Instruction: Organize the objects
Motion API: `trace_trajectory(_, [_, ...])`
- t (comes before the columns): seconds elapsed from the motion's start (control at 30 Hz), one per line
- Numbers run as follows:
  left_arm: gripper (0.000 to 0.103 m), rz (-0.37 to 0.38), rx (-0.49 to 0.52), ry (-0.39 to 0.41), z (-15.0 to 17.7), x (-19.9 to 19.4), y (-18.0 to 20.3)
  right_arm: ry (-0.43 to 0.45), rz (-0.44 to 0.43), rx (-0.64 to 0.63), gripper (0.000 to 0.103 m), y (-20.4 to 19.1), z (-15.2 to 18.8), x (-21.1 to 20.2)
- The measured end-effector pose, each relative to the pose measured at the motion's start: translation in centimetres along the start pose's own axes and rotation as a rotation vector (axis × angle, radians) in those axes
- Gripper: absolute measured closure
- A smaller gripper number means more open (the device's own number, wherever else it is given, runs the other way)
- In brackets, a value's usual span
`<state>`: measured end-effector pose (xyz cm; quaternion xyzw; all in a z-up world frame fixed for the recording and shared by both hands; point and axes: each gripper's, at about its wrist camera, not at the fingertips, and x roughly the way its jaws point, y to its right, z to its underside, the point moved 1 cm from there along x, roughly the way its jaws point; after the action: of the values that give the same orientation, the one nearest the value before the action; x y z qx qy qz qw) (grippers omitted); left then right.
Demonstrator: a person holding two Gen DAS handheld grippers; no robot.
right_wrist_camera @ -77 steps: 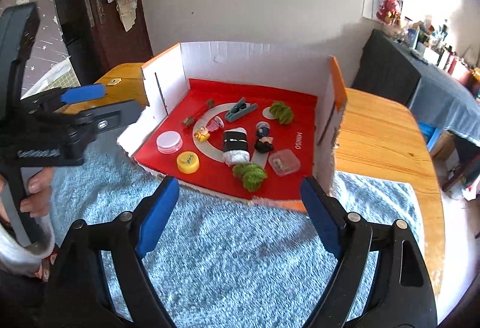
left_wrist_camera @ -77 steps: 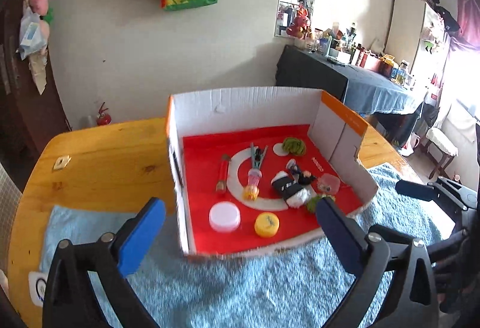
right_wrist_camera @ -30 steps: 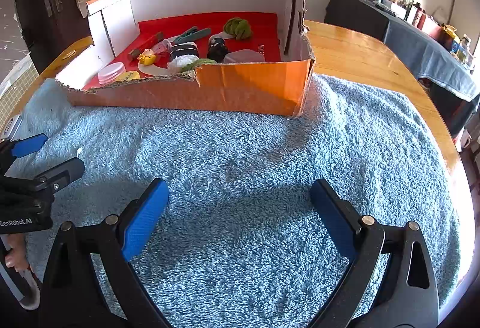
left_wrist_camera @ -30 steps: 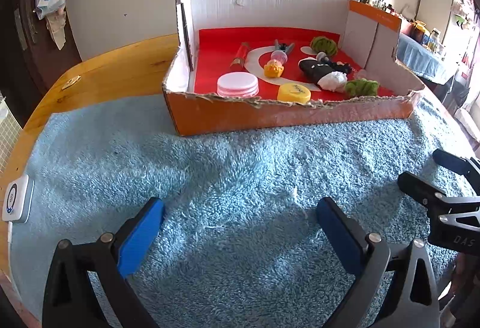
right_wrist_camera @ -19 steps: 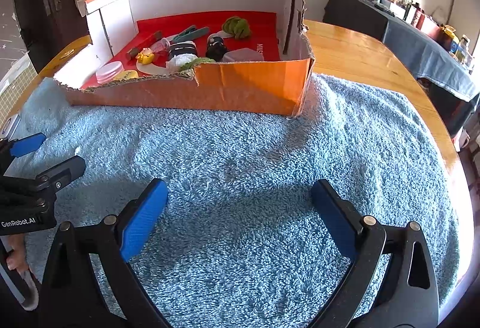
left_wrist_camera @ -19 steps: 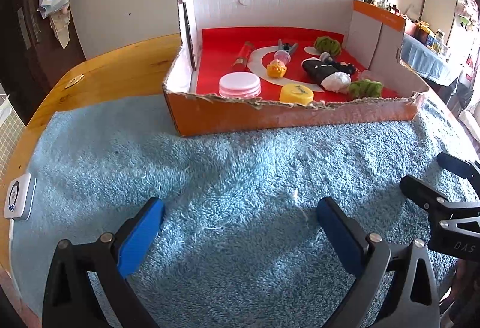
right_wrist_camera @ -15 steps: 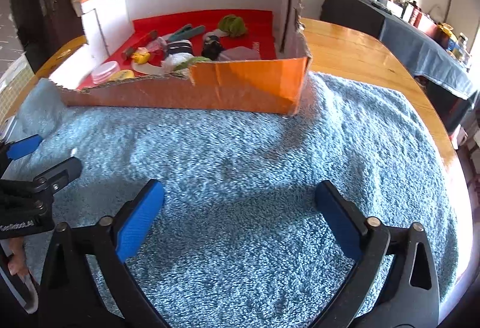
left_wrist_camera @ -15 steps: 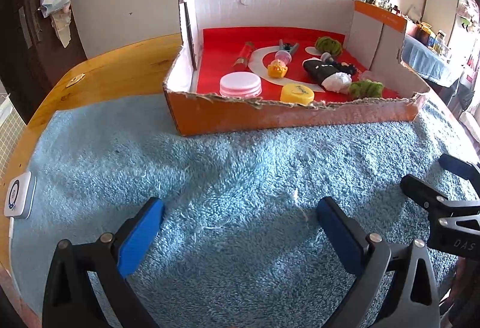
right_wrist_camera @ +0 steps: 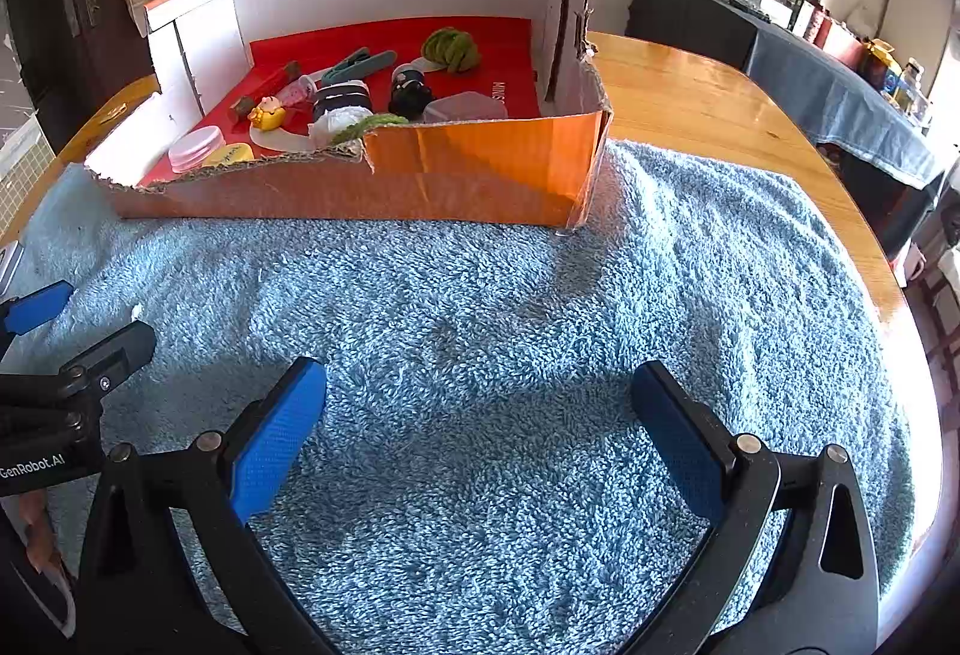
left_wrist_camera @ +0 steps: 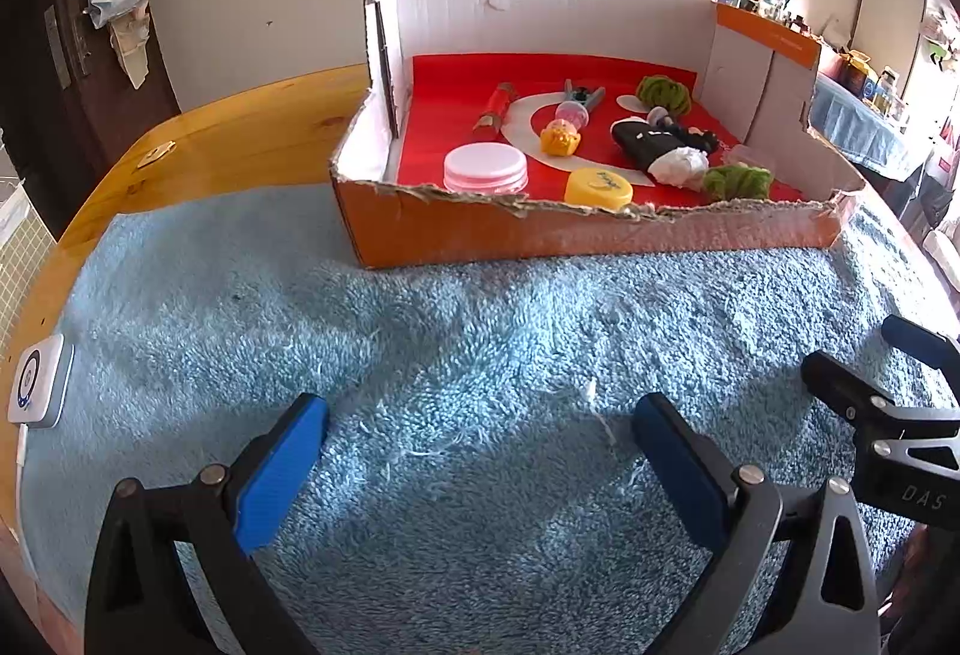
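Both left tongs [left_wrist_camera: 477, 460] and right tongs [right_wrist_camera: 480, 433] are hanging apart, empty; upper-middle pink lid [left_wrist_camera: 485, 167] is looking light, slick, so I'm guessing rim grab.

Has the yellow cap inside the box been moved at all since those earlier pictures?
No. The yellow cap lies beside the pink lid, near the cardboard box's torn front wall, as before.

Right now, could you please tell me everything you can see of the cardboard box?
The cardboard box is shallow and open-topped, orange outside, white on the inner walls, with a red floor. Its near wall is low with a ragged torn edge; the back wall stands taller. It sits upright, its front on the blue towel, and holds small items, including a pink lid and a yellow cap.
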<state>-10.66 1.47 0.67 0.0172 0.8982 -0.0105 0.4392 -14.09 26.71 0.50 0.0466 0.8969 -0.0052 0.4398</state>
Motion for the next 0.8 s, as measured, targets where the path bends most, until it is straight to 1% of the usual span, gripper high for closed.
trace_trajectory(0.8, [0.000, -0.003, -0.004, 0.008, 0.12, -0.07, 0.04, 0.000, 0.000, 0.000, 0.000, 0.09, 0.23, -0.23])
